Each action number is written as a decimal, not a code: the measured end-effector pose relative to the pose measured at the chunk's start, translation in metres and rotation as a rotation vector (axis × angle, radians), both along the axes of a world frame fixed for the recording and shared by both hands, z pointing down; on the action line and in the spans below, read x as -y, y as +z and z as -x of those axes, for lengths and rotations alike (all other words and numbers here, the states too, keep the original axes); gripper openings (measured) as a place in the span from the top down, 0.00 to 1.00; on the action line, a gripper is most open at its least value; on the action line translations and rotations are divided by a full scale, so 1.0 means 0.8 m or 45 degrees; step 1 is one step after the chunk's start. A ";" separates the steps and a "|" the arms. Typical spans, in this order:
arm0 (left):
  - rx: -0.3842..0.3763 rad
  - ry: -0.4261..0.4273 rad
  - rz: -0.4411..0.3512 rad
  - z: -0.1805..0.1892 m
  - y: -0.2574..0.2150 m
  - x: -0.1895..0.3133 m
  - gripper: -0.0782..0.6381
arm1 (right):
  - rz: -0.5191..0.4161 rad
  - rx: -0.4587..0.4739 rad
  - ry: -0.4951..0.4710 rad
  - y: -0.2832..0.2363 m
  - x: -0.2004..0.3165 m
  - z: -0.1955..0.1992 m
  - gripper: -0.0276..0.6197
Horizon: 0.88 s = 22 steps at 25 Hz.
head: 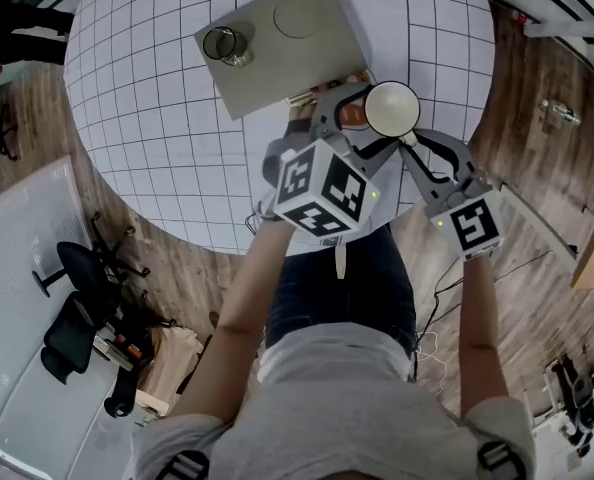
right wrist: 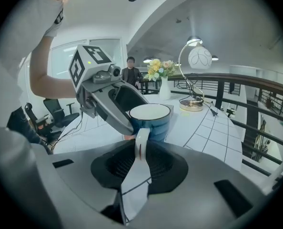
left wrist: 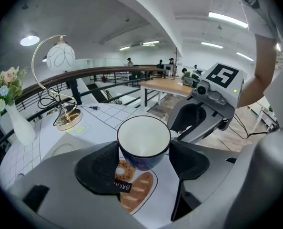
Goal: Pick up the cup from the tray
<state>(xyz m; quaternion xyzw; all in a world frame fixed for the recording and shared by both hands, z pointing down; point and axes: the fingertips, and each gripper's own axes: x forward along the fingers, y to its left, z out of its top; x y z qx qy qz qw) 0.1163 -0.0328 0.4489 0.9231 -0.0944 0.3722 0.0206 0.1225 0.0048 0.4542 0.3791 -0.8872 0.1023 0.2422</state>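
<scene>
a round gridded table [head: 157, 118] is set on a wood floor [head: 192, 268]. beside the table a black chair [head: 72, 333] is seen; on it, a lamp [left wrist: 61, 57] and flowers [left wrist: 3, 87]; beyond it, a railing [left wrist: 103, 72]; above it, strip lights [left wrist: 227, 19] are lit.

Table [head: 147, 118]: in front of the person, under the tray, lamp and vase.
Tray [head: 277, 63]: on the table, beyond both grippers.
Glass [head: 225, 45]: on the tray's left corner.
Cup [head: 392, 109]: off the tray, right of its near corner; body between the left gripper's [left wrist: 144, 161] jaws, handle between the right gripper's [right wrist: 142, 149] jaws.
Lamp [left wrist: 60, 61]: on the table beyond the cup.
Vase [left wrist: 18, 125]: left of the lamp.
</scene>
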 end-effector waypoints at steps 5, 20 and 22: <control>0.015 -0.070 0.026 0.005 0.030 0.001 0.43 | 0.044 -0.059 -0.057 0.030 0.002 0.000 0.85; -0.044 -0.100 0.001 0.005 0.041 0.000 0.42 | 0.008 -0.017 -0.058 0.042 0.003 -0.001 0.85; -0.061 -0.121 0.027 0.007 0.040 0.000 0.42 | -0.009 0.062 -0.007 0.032 0.008 -0.001 0.85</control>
